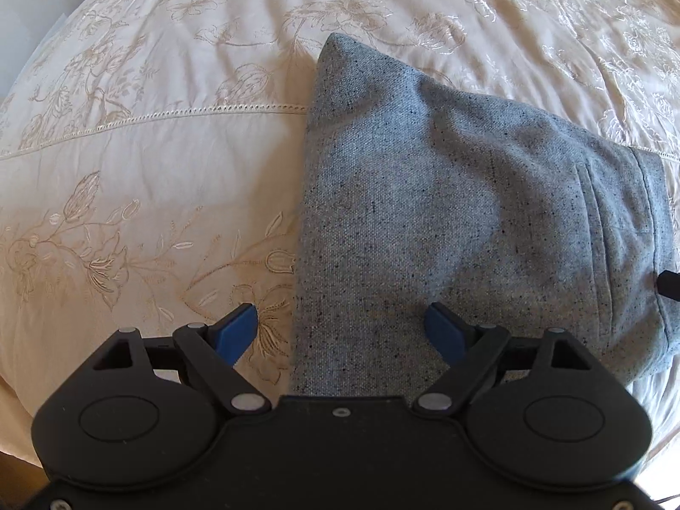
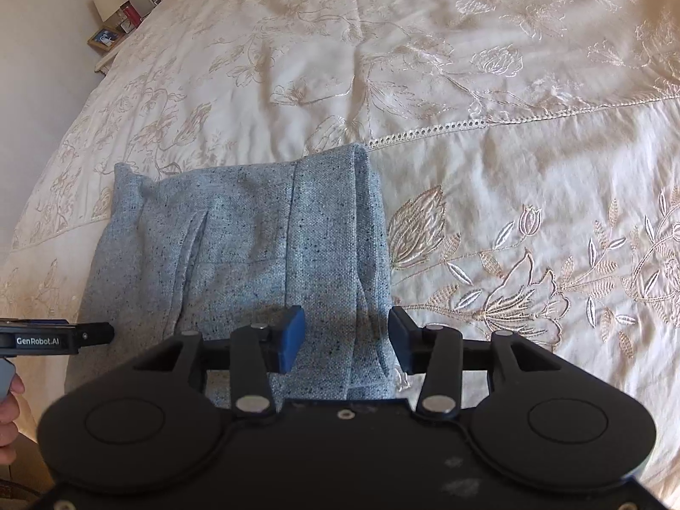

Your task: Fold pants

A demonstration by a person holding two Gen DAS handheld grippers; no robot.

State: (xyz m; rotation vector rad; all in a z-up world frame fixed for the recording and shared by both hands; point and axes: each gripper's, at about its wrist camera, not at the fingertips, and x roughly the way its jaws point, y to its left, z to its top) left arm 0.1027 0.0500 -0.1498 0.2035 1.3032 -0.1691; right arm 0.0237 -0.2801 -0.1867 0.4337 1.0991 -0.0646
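Note:
The grey-blue speckled pants (image 1: 446, 212) lie folded into a compact rectangle on the cream bedspread (image 1: 148, 170). My left gripper (image 1: 342, 333) is open and empty, its blue fingertips straddling the pants' left edge at the near end. In the right wrist view the pants (image 2: 255, 246) show their waistband and a pocket seam. My right gripper (image 2: 346, 340) is open and empty over the pants' right edge near the front. The left gripper's side (image 2: 55, 338) shows at the left, beside the pants.
The embroidered bedspread (image 2: 510, 127) has a lace seam across it. A nightstand (image 2: 112, 38) with a lamp, a picture frame and small items stands at the bed's far left corner by the wall. A hand (image 2: 8, 412) shows at the left edge.

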